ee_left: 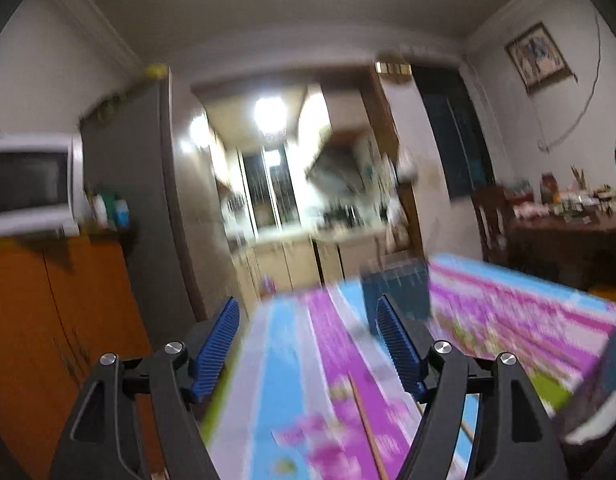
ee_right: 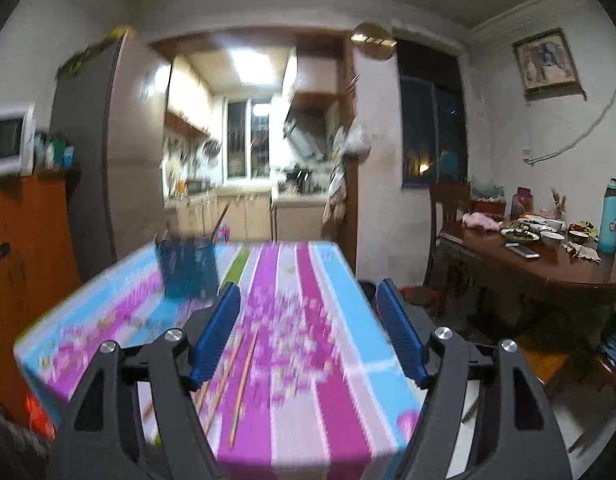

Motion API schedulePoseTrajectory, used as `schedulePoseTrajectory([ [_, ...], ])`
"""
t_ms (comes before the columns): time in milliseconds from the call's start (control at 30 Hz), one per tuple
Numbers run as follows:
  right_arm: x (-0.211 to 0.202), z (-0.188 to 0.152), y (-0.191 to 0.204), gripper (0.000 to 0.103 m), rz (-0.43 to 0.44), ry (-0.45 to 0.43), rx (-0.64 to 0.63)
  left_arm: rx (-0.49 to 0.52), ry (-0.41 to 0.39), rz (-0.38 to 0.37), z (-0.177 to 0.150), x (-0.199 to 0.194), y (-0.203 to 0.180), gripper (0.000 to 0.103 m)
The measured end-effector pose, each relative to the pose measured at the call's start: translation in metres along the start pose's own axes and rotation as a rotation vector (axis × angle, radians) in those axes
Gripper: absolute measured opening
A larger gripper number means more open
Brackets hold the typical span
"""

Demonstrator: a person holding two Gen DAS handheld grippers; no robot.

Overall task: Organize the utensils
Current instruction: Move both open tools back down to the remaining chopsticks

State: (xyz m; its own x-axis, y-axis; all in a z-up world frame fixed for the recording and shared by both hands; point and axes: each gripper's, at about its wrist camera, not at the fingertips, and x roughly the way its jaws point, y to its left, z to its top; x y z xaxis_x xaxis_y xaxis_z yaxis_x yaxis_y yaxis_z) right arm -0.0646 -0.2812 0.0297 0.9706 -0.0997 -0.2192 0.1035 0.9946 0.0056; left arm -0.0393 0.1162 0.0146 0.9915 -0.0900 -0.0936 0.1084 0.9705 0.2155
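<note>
A table under a pink, blue and white striped cloth (ee_right: 292, 304) fills the lower part of both views, blurred. Wooden chopsticks (ee_right: 240, 376) lie on the cloth in front of my right gripper (ee_right: 308, 304), which stands open and empty above the near end of the table. A dark blue utensil holder (ee_right: 186, 266) stands at the far left of the table with a stick poking out of it. In the left wrist view the holder (ee_left: 395, 288) sits just beyond my open, empty left gripper (ee_left: 308, 318), and one chopstick (ee_left: 367, 428) lies on the cloth below.
An orange cabinet (ee_left: 48, 320) with a white microwave (ee_left: 32, 184) stands left of the table, beside a grey fridge (ee_right: 88, 152). A dark wooden dining table (ee_right: 547, 264) with dishes and a turquoise flask (ee_right: 611, 216) stands to the right. A kitchen lies behind.
</note>
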Motion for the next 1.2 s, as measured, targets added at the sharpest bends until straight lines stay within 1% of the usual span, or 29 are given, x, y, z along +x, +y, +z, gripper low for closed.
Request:
schedulePoseTrajectory([
  [33, 0.0, -0.014, 0.01, 0.068, 0.012, 0.025, -0.023, -0.011, 0.06, -0.022, -0.015, 0.0, -0.008, 0.072],
  [100, 0.001, -0.034, 0.023, 0.062, 0.038, 0.061, -0.053, -0.054, 0.136, -0.07, -0.036, 0.0, -0.015, 0.071],
  [167, 0.009, -0.061, 0.039, 0.047, 0.084, 0.142, -0.086, -0.103, 0.216, -0.132, -0.06, 0.0, -0.027, 0.064],
  [200, 0.01, -0.07, 0.043, 0.042, 0.098, 0.165, -0.092, -0.11, 0.243, -0.15, -0.07, 0.001, -0.032, 0.06],
  [233, 0.016, -0.082, 0.054, 0.033, 0.114, 0.204, -0.109, -0.107, 0.261, -0.162, -0.076, 0.002, -0.037, 0.057],
  [267, 0.021, -0.091, 0.061, 0.027, 0.121, 0.228, -0.124, -0.095, 0.281, -0.174, -0.084, 0.002, -0.045, 0.055],
  [300, 0.022, -0.096, 0.068, 0.024, 0.128, 0.242, -0.132, -0.087, 0.292, -0.183, -0.089, 0.003, -0.051, 0.053],
  [367, 0.029, -0.109, 0.08, 0.016, 0.171, 0.276, -0.122, -0.074, 0.319, -0.215, -0.098, 0.004, -0.062, 0.051],
  [433, 0.035, -0.115, 0.086, 0.013, 0.191, 0.296, -0.111, -0.063, 0.351, -0.244, -0.105, 0.01, -0.072, 0.045],
  [467, 0.038, -0.117, 0.09, 0.013, 0.194, 0.302, -0.116, -0.061, 0.364, -0.249, -0.106, 0.013, -0.075, 0.042],
  [533, 0.038, -0.119, 0.097, 0.012, 0.194, 0.296, -0.135, -0.071, 0.391, -0.277, -0.108, 0.021, -0.079, 0.023],
  [567, 0.037, -0.12, 0.1, 0.012, 0.194, 0.288, -0.147, -0.069, 0.409, -0.299, -0.11, 0.026, -0.085, 0.022],
  [633, 0.039, -0.12, 0.106, 0.012, 0.19, 0.273, -0.169, -0.035, 0.416, -0.318, -0.112, 0.029, -0.099, 0.019],
  [667, 0.04, -0.119, 0.108, 0.012, 0.19, 0.268, -0.174, 0.006, 0.406, -0.341, -0.11, 0.029, -0.111, 0.019],
  [733, 0.044, -0.119, 0.114, 0.012, 0.185, 0.267, -0.185, 0.034, 0.397, -0.357, -0.11, 0.03, -0.122, 0.019],
  [833, 0.049, -0.121, 0.122, 0.012, 0.176, 0.271, -0.212, 0.028, 0.415, -0.349, -0.112, 0.041, -0.131, 0.019],
  [933, 0.054, -0.125, 0.131, 0.012, 0.163, 0.279, -0.248, 0.039, 0.419, -0.31, -0.116, 0.049, -0.135, 0.019],
  [1067, 0.062, -0.129, 0.137, 0.012, 0.134, 0.288, -0.273, 0.025, 0.427, -0.309, -0.118, 0.053, -0.137, 0.019],
  [1200, 0.073, -0.132, 0.135, 0.012, 0.105, 0.319, -0.258, 0.024, 0.437, -0.309, -0.122, 0.06, -0.138, 0.019],
])
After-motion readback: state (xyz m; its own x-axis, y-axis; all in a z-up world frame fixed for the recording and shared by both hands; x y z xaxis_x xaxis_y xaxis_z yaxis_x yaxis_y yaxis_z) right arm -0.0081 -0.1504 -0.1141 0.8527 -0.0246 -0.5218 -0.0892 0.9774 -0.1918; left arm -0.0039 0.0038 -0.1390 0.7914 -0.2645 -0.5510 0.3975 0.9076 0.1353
